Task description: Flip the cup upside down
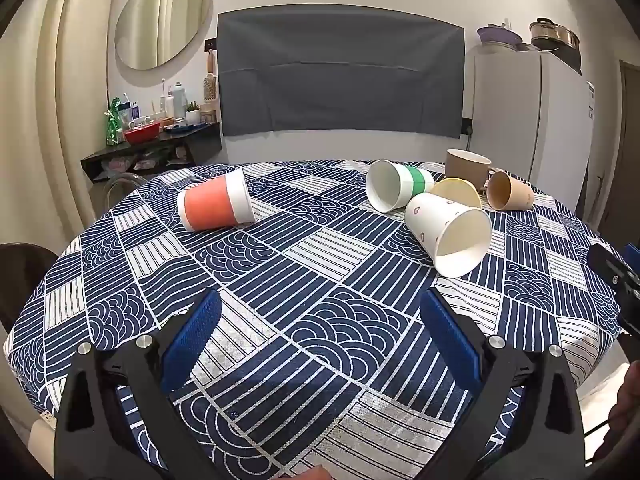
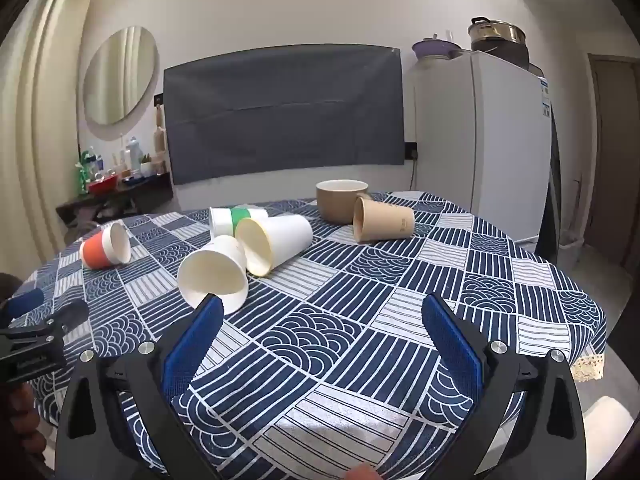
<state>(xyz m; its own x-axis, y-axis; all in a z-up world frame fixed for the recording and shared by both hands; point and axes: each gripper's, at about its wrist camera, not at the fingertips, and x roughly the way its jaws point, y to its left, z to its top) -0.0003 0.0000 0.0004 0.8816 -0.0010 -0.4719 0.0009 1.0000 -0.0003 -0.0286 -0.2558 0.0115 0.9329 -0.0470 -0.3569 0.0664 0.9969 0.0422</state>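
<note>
1. Nearest cup, the white paper cup with small hearts (image 1: pixel 448 232), lies on its side on the surface (image 1: pixel 320 264), open mouth turned toward me. I take it as the one to flip; the task does not say which.
2. Handling, by my judgement: thin paper, very light, rolls easily, wall dents under a hard squeeze. Rolled rim is the stiffest part; base is stiff too. I would pinch across the body near the mid-wall, gently, or one finger inside the mouth against the wall.
3. It touches a cream-lined white cup (image 2: pixel 276 240) just behind. A green-banded cup (image 1: pixel 400 188) and a brown paper cup (image 2: pixel 384 224) also lie on their sides; a tan mug (image 2: pixel 340 200) stands upright behind. An orange-banded cup (image 1: pixel 216 208) lies apart on the left.
4. My left tool (image 1: pixel 320 320) is spread wide, holding nothing, above patterned cloth.
5. My right tool (image 2: pixel 320 320) likewise gapes empty; its left pad (image 2: pixel 196 336) sits just before the heart cup's mouth.
</note>
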